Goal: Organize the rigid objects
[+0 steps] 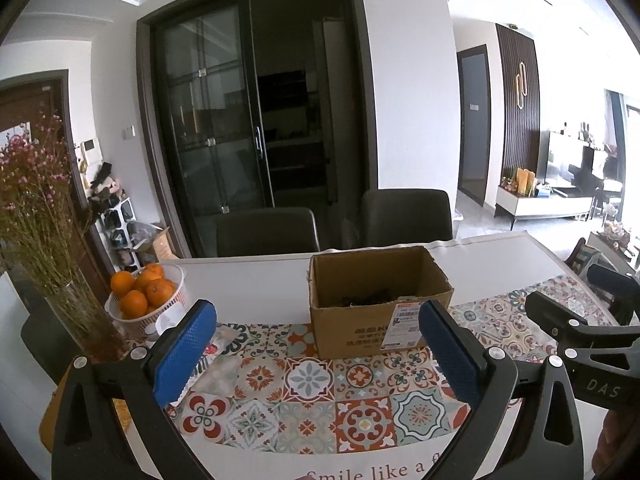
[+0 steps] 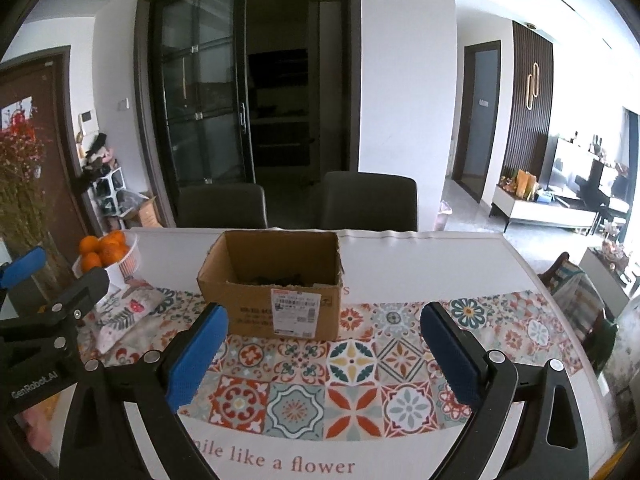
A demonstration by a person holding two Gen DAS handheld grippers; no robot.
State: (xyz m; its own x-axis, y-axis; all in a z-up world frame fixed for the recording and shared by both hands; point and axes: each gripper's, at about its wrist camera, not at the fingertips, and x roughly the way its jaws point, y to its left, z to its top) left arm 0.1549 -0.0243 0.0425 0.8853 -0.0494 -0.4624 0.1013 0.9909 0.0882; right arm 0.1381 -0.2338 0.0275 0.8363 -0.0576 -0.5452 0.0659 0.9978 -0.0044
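Cardboard box [image 2: 276, 284] sits beyond right claw [image 2: 320, 356] (spread wide, nothing btwn pads), left claw [image 1: 316, 356] likewise.

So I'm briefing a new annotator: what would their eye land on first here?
The open cardboard box at mid-table, with small dark things in its bottom, sits on the far edge of the bright patterned tile mat. To the left, a white basket of oranges stands beside a vase of pink dried flowers.
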